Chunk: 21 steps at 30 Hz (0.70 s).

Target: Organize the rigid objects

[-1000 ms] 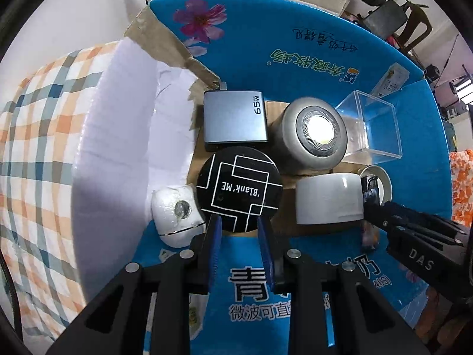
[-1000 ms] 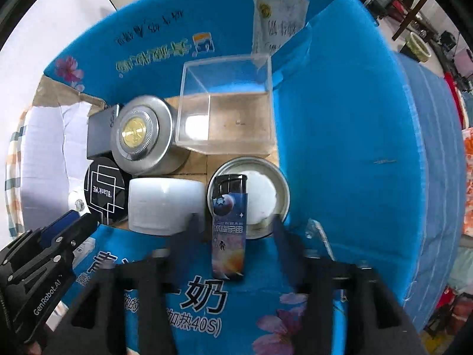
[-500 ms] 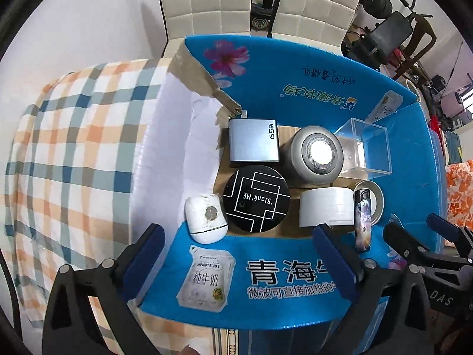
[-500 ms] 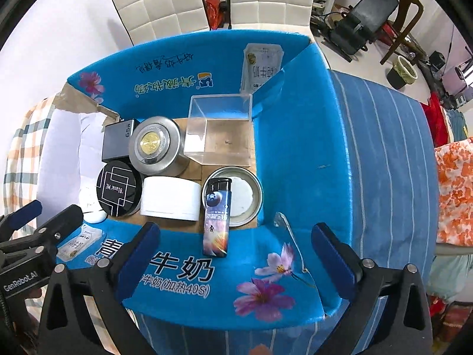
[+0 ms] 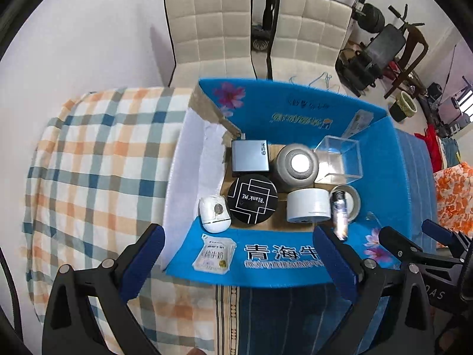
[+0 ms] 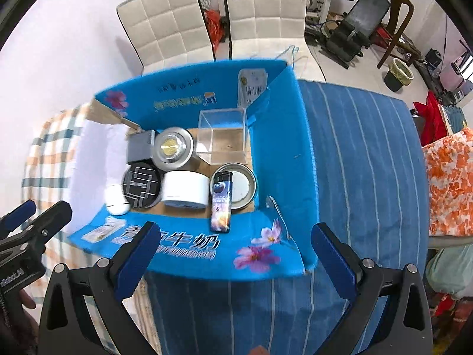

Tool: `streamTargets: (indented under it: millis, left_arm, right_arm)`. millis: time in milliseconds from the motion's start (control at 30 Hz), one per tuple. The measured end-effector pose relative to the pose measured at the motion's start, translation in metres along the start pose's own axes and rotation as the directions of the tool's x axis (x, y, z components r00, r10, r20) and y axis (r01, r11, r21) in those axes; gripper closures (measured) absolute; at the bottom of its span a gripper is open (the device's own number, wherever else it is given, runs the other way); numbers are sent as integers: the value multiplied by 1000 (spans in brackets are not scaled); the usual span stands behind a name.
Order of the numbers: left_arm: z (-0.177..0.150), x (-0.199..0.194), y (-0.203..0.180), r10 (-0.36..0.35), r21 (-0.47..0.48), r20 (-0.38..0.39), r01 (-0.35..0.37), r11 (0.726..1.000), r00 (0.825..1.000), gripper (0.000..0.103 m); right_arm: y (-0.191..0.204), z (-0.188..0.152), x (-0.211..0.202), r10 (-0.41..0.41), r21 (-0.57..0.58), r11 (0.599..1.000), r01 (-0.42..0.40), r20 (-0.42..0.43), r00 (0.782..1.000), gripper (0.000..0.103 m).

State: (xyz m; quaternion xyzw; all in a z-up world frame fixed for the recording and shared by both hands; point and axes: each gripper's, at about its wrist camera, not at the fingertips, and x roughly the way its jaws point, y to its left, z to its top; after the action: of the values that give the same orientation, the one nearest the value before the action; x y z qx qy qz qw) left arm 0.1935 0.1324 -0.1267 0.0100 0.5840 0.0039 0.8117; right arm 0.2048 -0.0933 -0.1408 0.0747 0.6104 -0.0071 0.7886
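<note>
A blue cardboard box (image 5: pixel 295 115) (image 6: pixel 280 136) lies open on the table. Inside sit a grey square case (image 5: pixel 250 156), a silver round tin (image 5: pixel 297 164) (image 6: pixel 173 148), a clear plastic cube (image 5: pixel 340 158) (image 6: pixel 224 136), a black round "Blank ME" tin (image 5: pixel 252 199) (image 6: pixel 142 185), a white roll (image 5: pixel 307 205) (image 6: pixel 184 189), a white earbud case (image 5: pixel 214 213) (image 6: pixel 116 199) and a lighter (image 5: pixel 339 216) (image 6: pixel 221 204) leaning on a metal lid (image 6: pixel 244 185). My left gripper (image 5: pixel 238 260) and right gripper (image 6: pixel 232 257) are wide open and empty, above the box's near flap.
The table has a checked cloth (image 5: pixel 88 162) on the left and a blue striped cloth (image 6: pixel 360 162) on the right. Two white chairs (image 5: pixel 257 26) stand behind the table. Gym gear (image 6: pixel 354 23) and a bin (image 6: pixel 399 74) stand at the back right.
Both grippers have opened wide and pulled back and up from the box. The black tin and the lighter stay in the box, released.
</note>
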Motion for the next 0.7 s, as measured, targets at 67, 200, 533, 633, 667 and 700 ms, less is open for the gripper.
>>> streamTargets:
  millis: [67, 200, 533, 633, 667, 700]
  left_arm:
    - [-4, -18, -2, 7, 1, 21, -7, 1000, 1000, 0]
    - [-14, -63, -7, 2, -2, 66, -2, 1000, 998, 0]
    - [-38, -160, -15, -14, 13, 173, 12, 1000, 985, 0]
    - [-45, -176, -18, -18, 15, 189, 16, 1000, 982, 0]
    - [-48, -181, -20, -23, 18, 192, 20, 1000, 981, 0]
    - [-49, -184, -21, -21, 22, 196, 17, 1000, 980, 0]
  right_arm:
    - [0, -6, -26, 19, -3, 1000, -19, 33, 999, 0]
    - [0, -22, -85, 47, -12, 999, -46, 100, 994, 0]
    - [4, -53, -195, 113, -49, 993, -105, 219, 969, 0]
    - [4, -59, -218, 122, -56, 992, -112, 242, 962, 0]
    - [4, -61, -224, 123, -59, 992, -111, 249, 961, 0]
    - [3, -62, -229, 124, -60, 992, -112, 254, 959, 0]
